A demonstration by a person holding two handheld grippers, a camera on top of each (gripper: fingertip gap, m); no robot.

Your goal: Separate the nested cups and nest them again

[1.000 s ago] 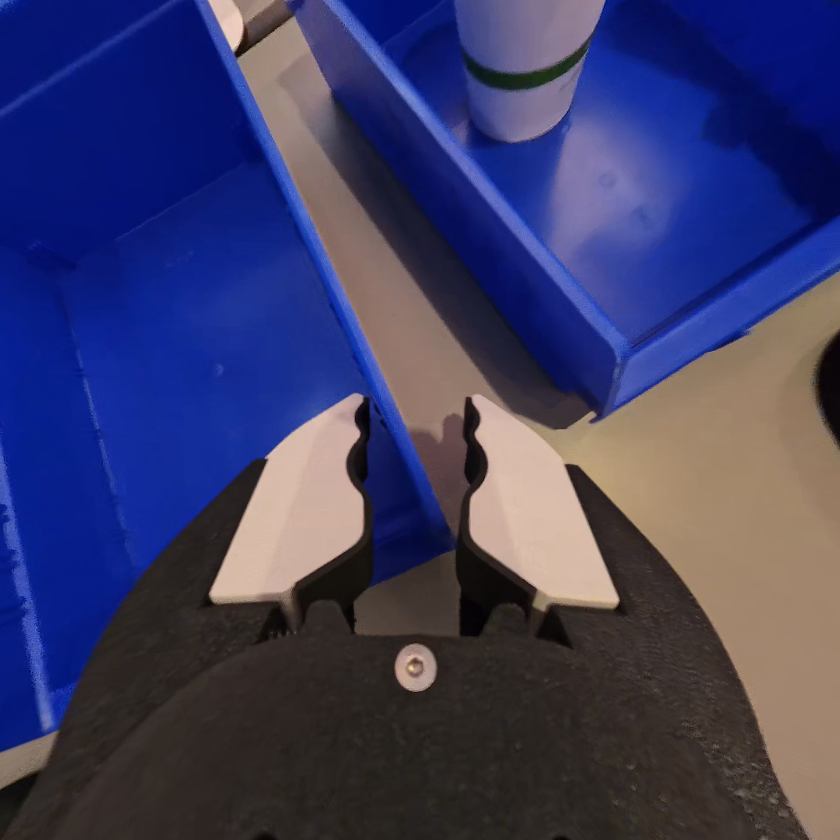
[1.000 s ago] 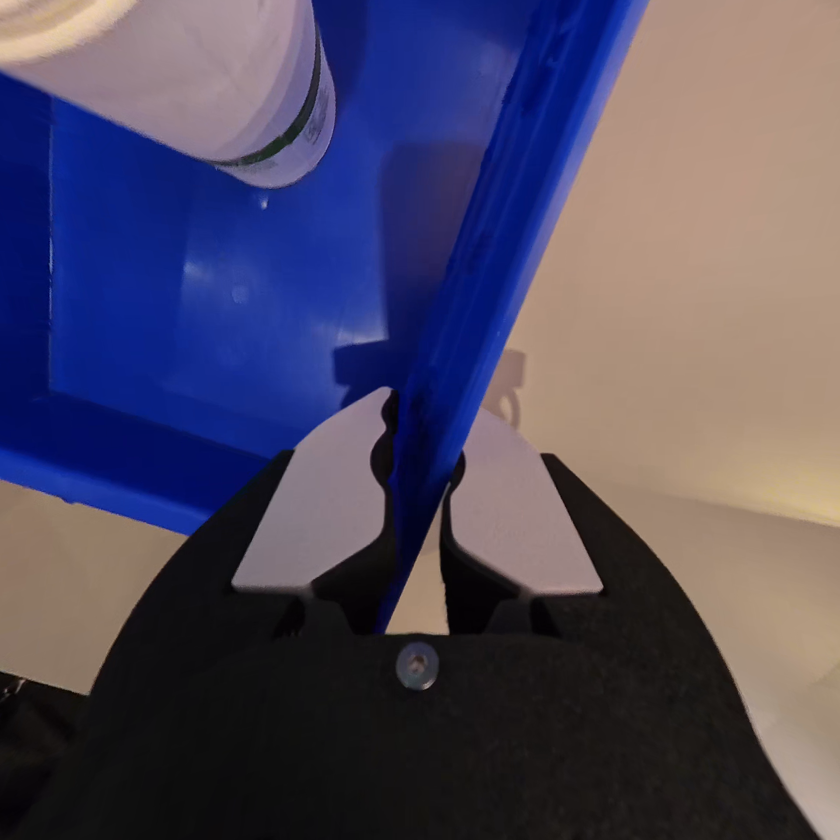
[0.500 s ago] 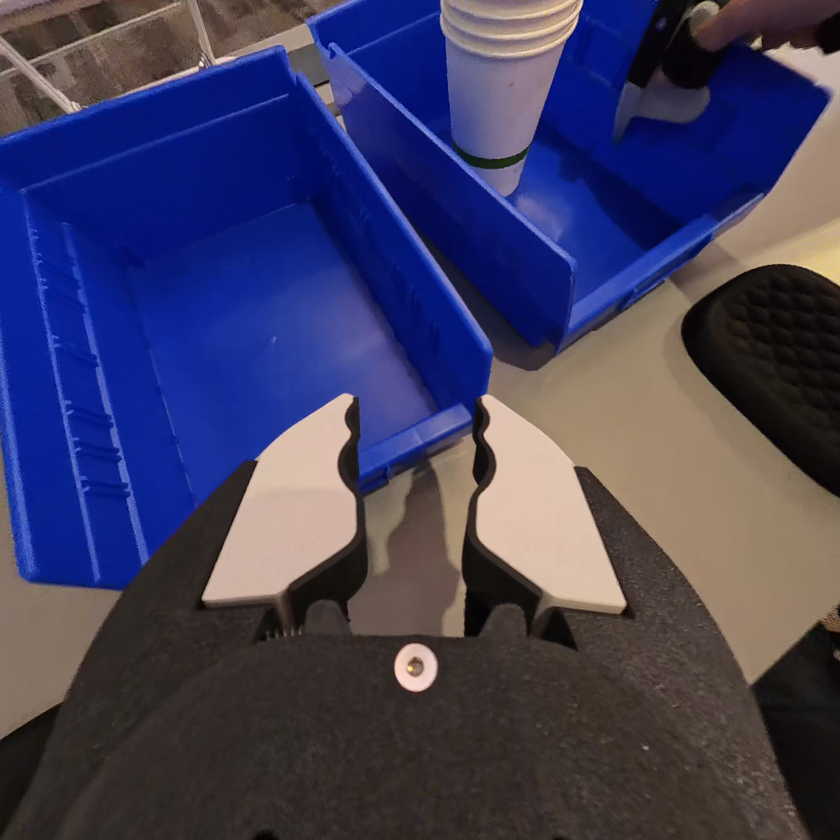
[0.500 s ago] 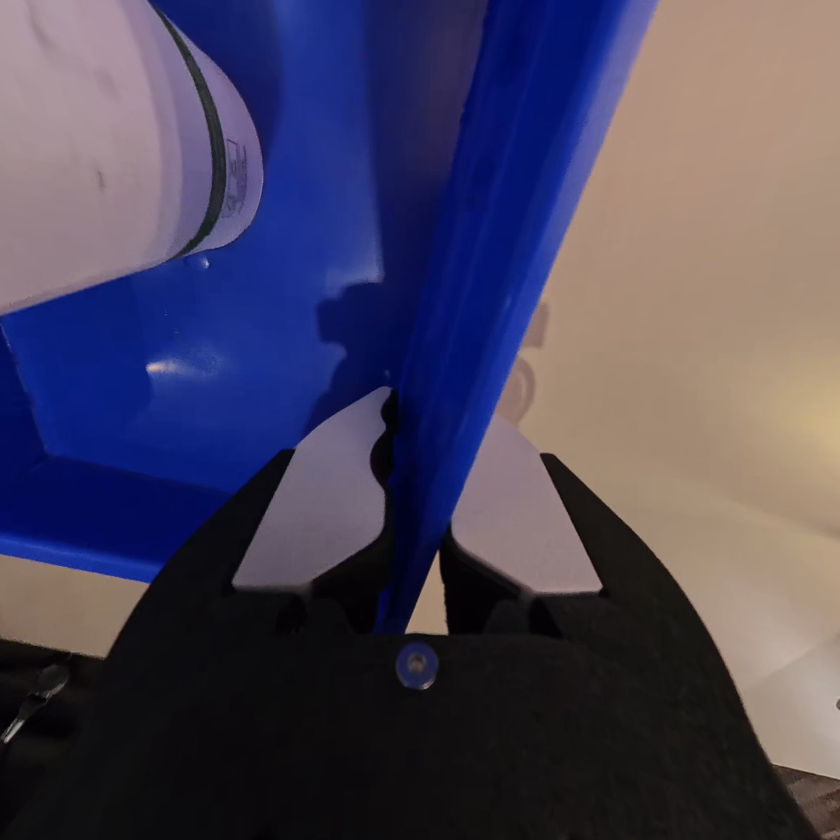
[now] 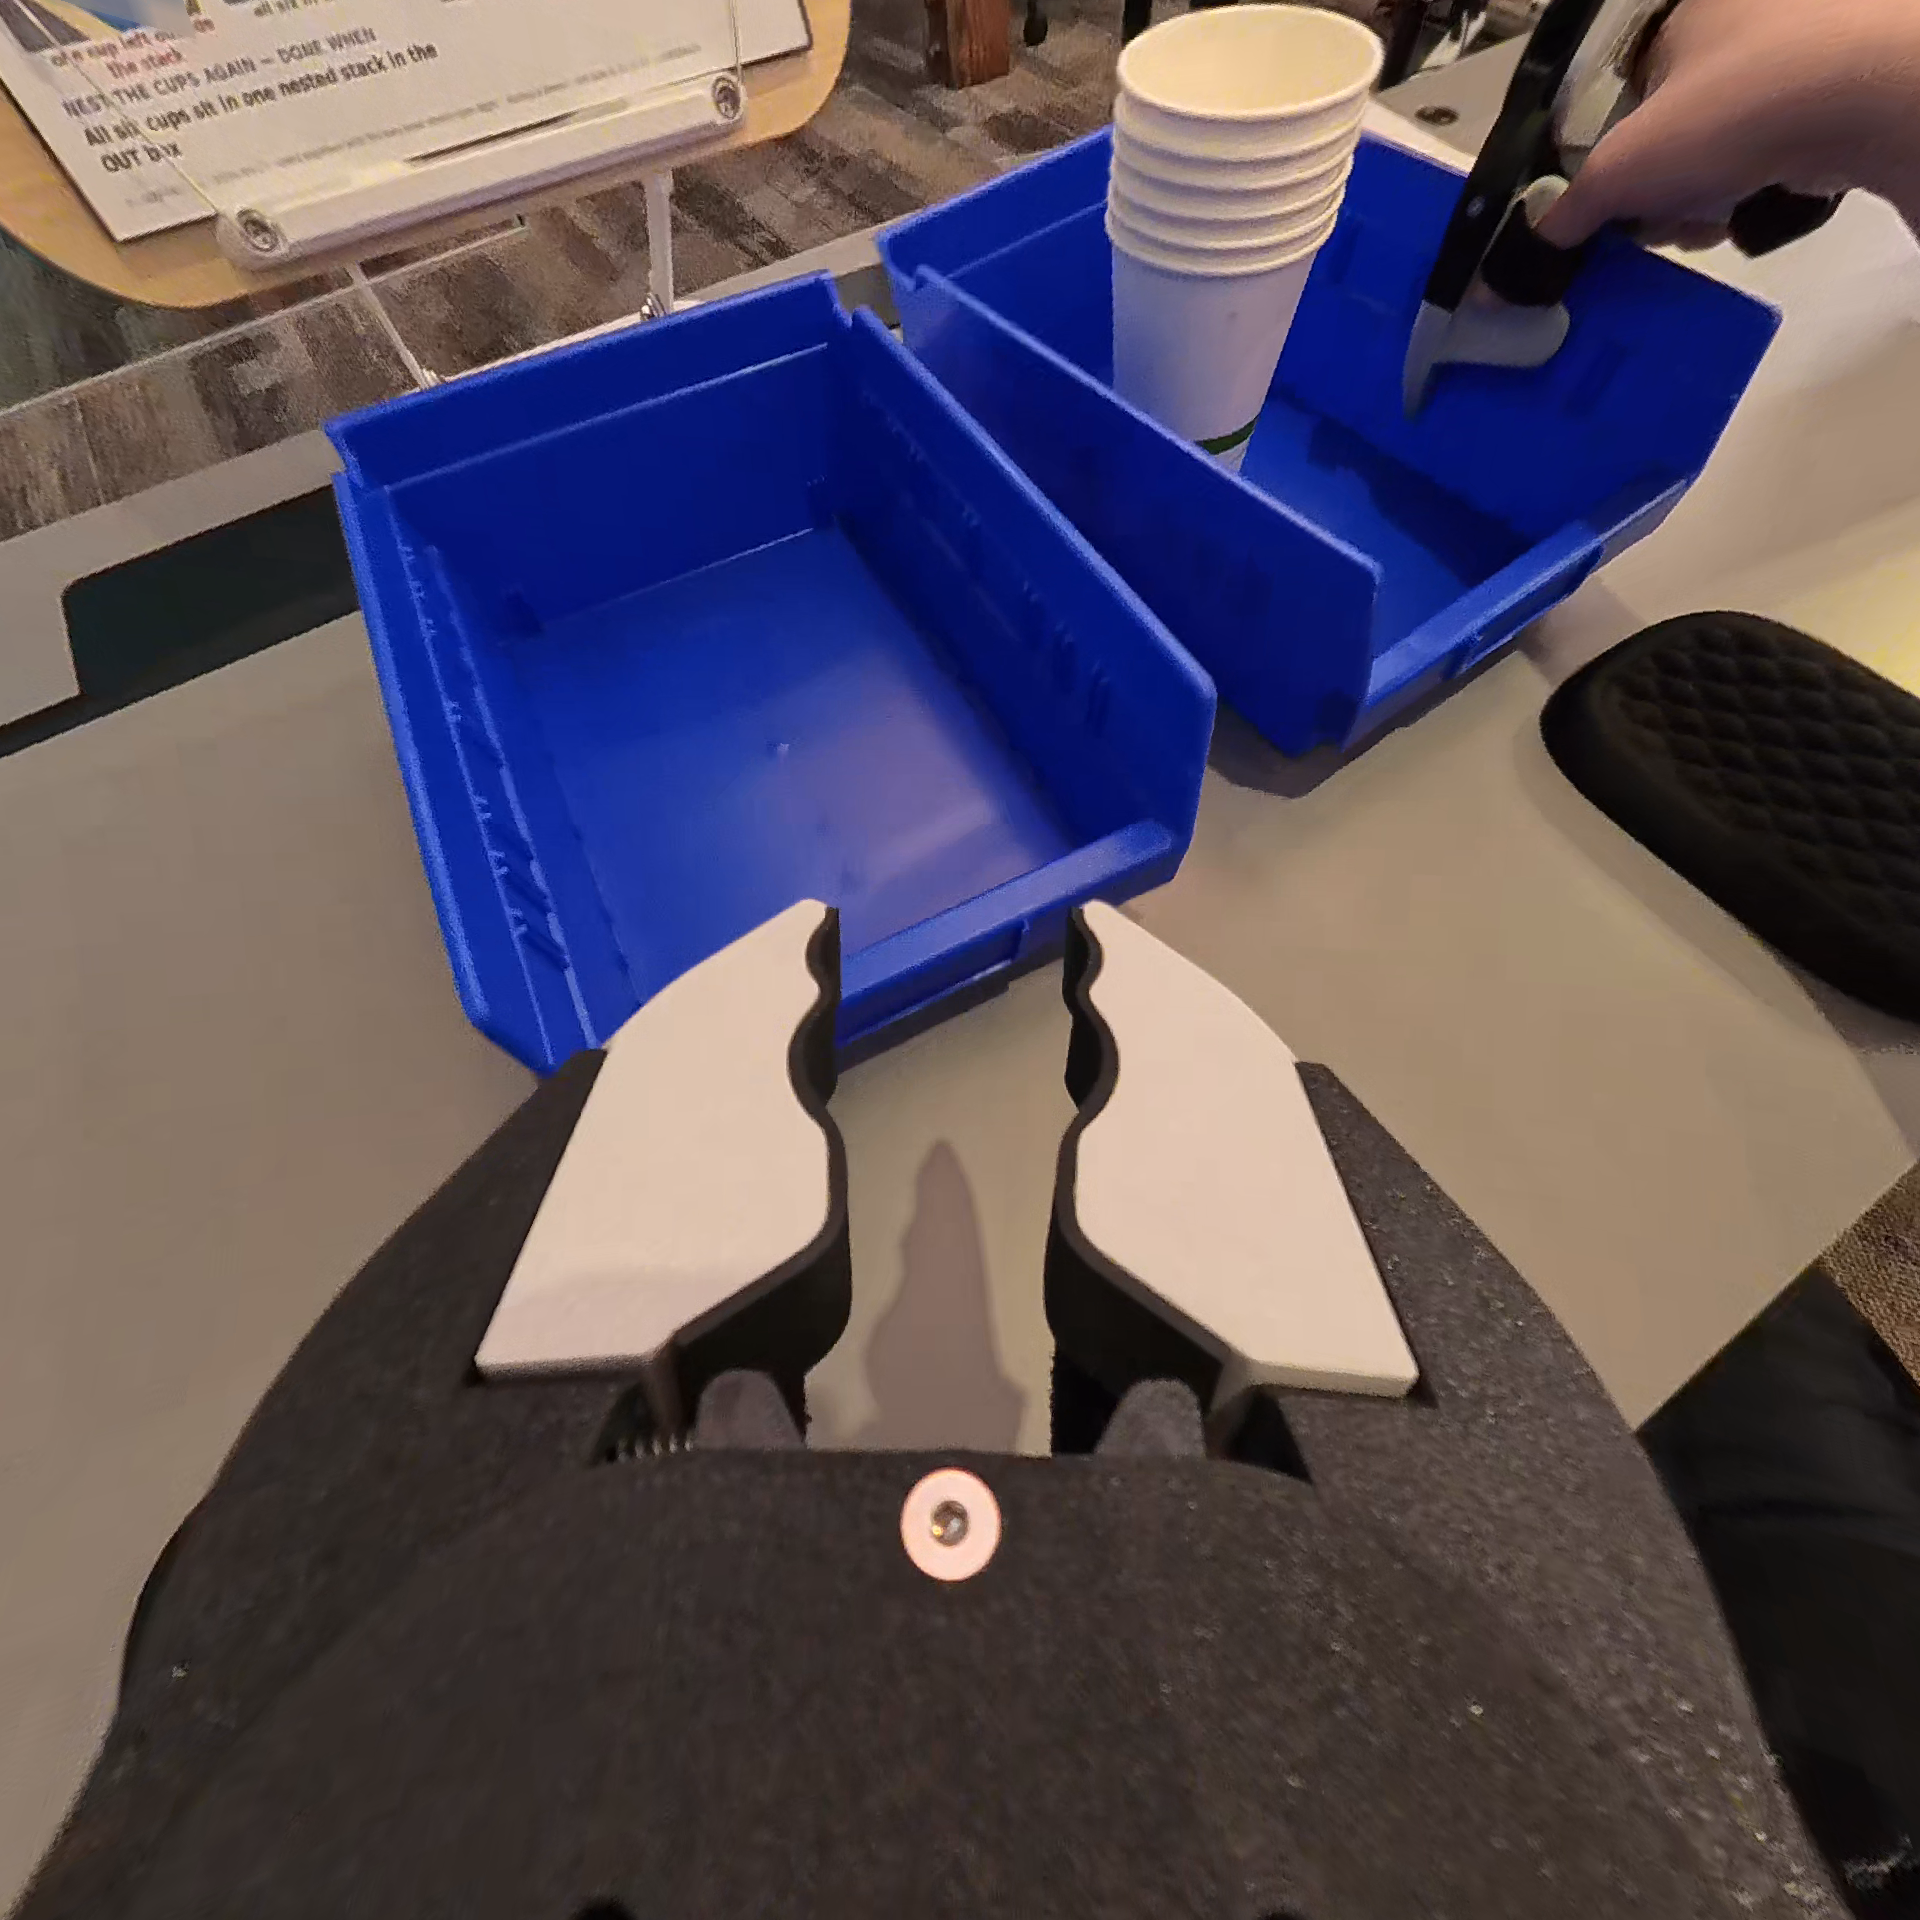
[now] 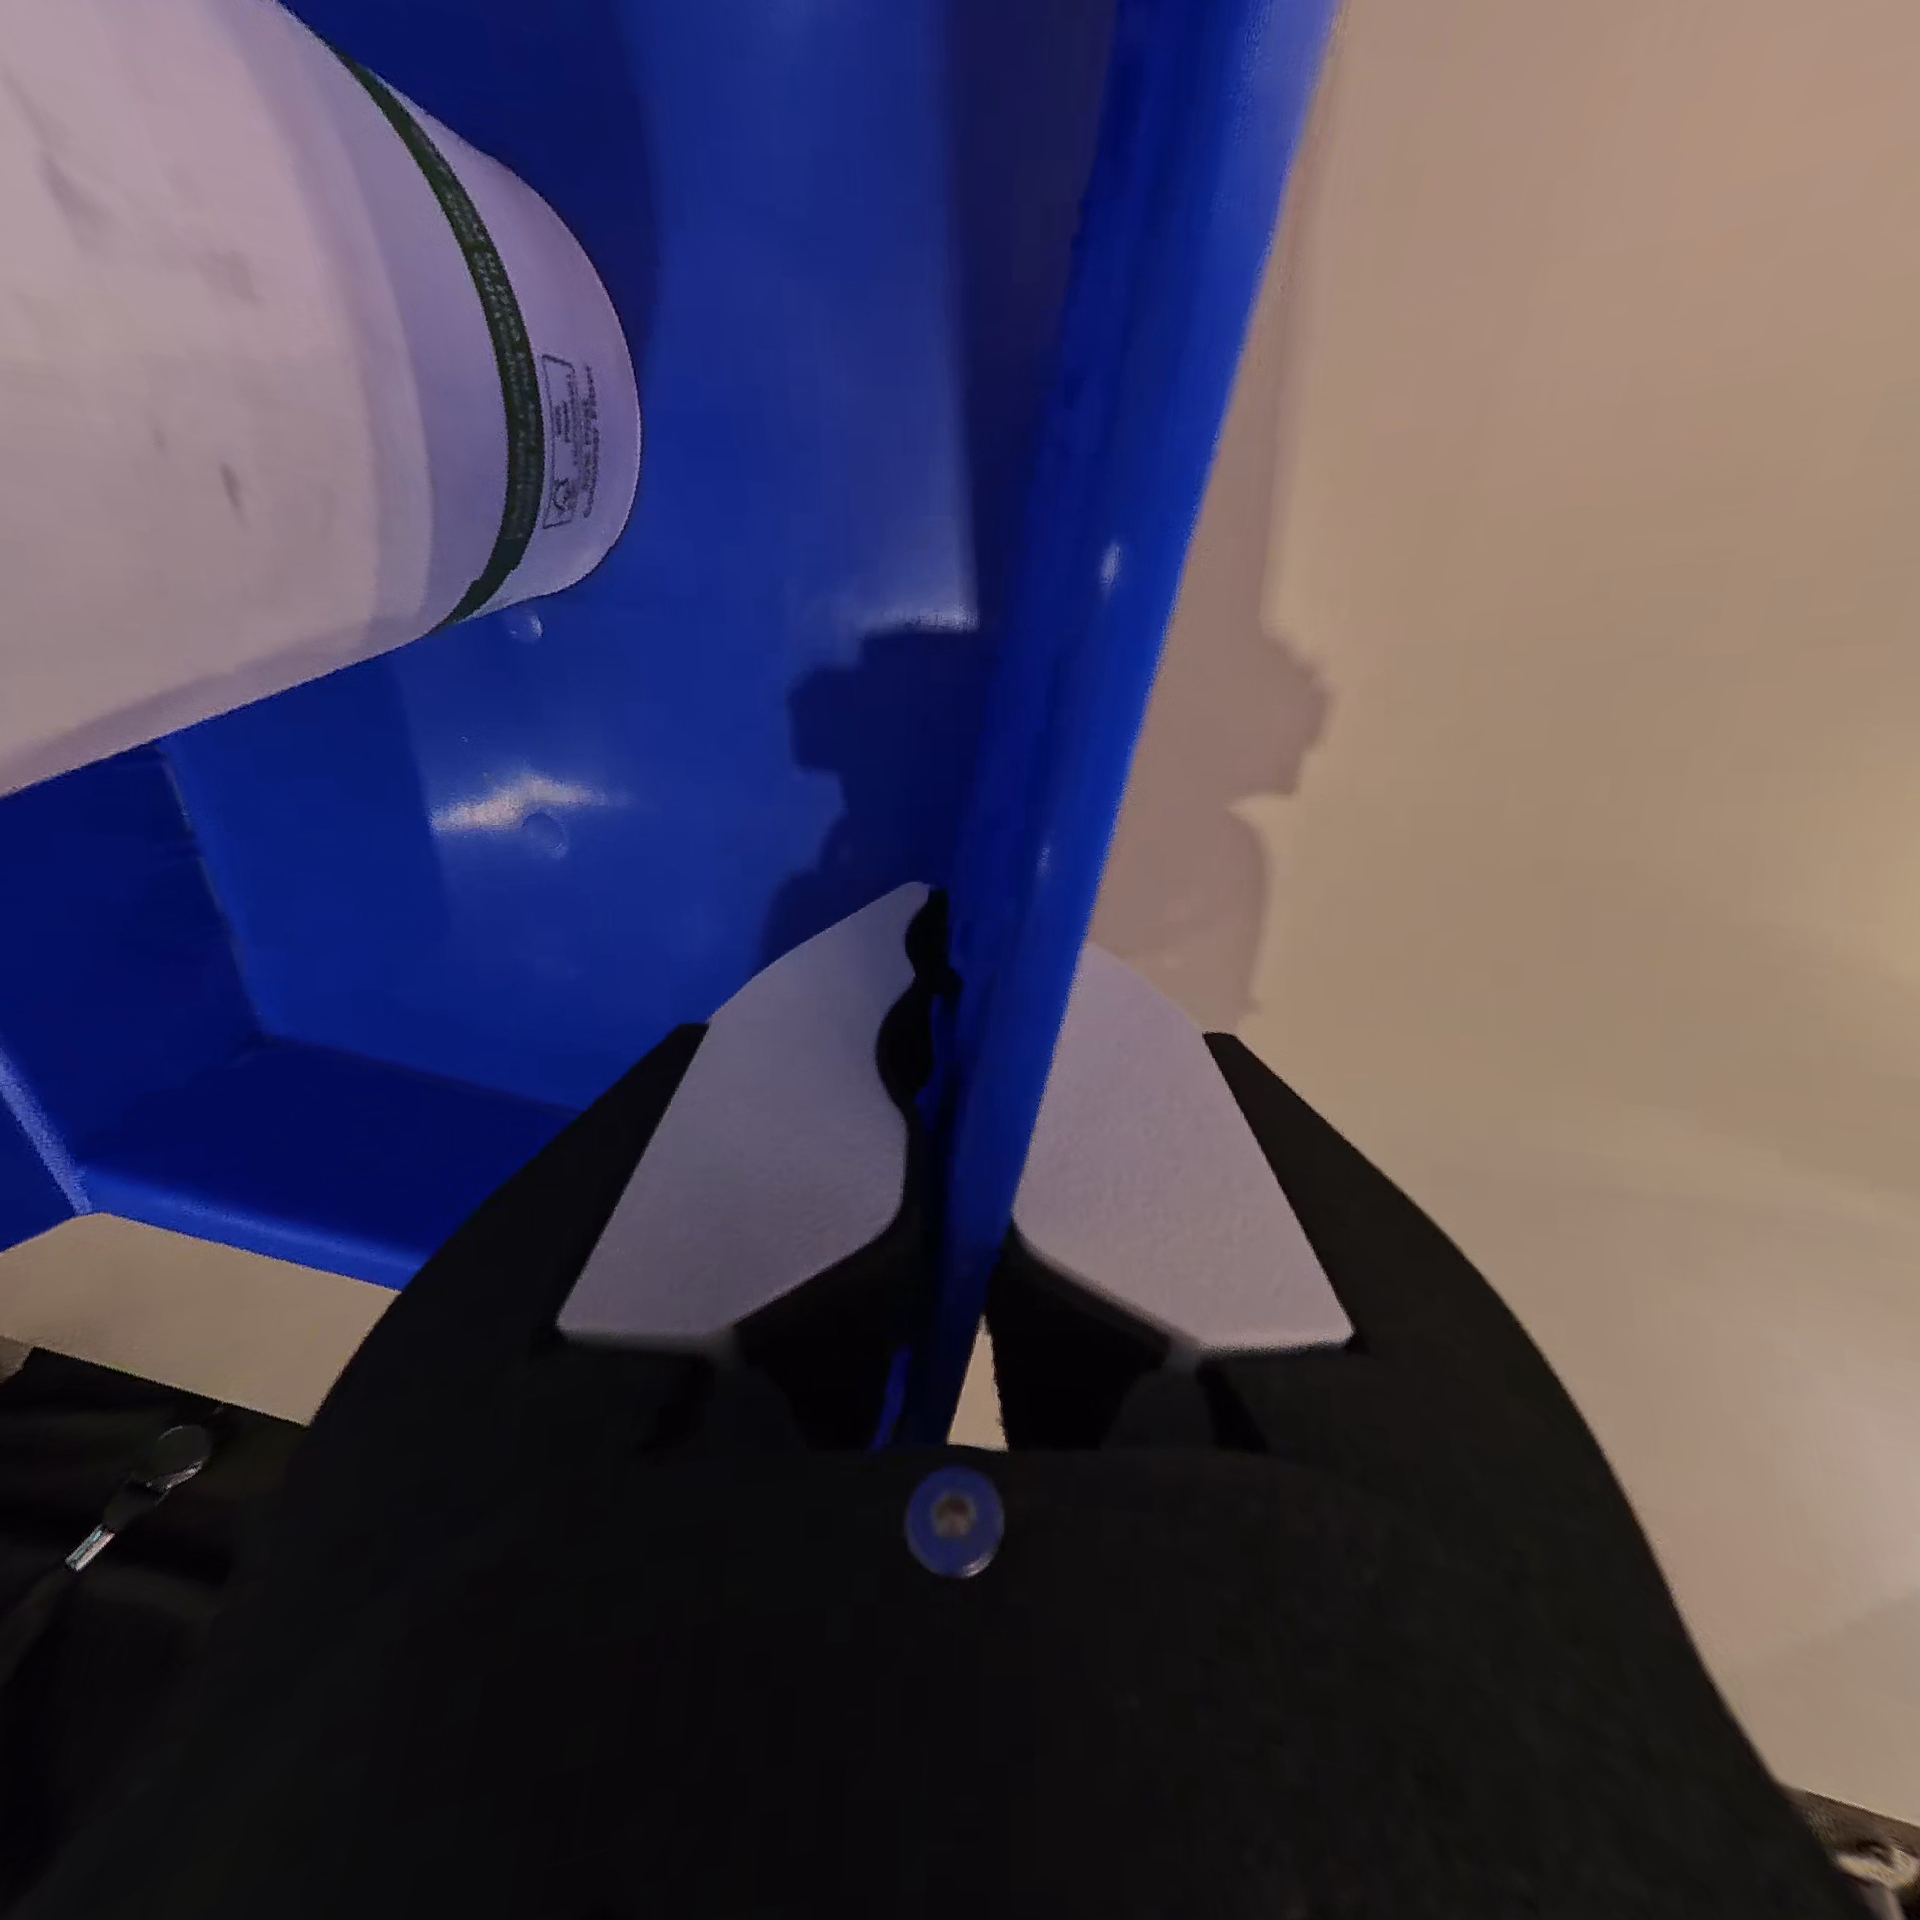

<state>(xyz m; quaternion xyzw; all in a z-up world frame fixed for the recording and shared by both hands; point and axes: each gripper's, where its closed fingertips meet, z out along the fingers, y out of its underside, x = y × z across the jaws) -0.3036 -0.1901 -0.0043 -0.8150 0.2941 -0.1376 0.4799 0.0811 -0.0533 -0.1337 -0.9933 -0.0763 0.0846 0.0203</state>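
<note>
Cups [image 5: 1226, 208], nested in one stack, stand upright in the right-hand blue bin [image 5: 1507, 488], ahead and to the right of my left gripper [image 5: 945, 956], which hovers spread and empty over the table [image 5: 1403, 987] just short of the empty left bin [image 5: 790, 727]. My right gripper [image 6: 997, 935] is pinched on that right bin's side wall, so it is much the nearer; the stack's long axis runs vertical, rims up.

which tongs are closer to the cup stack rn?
Right. The right tongs grip the far wall of the blue bin holding the cup stack; the left tongs hang open before the empty bin.
</note>
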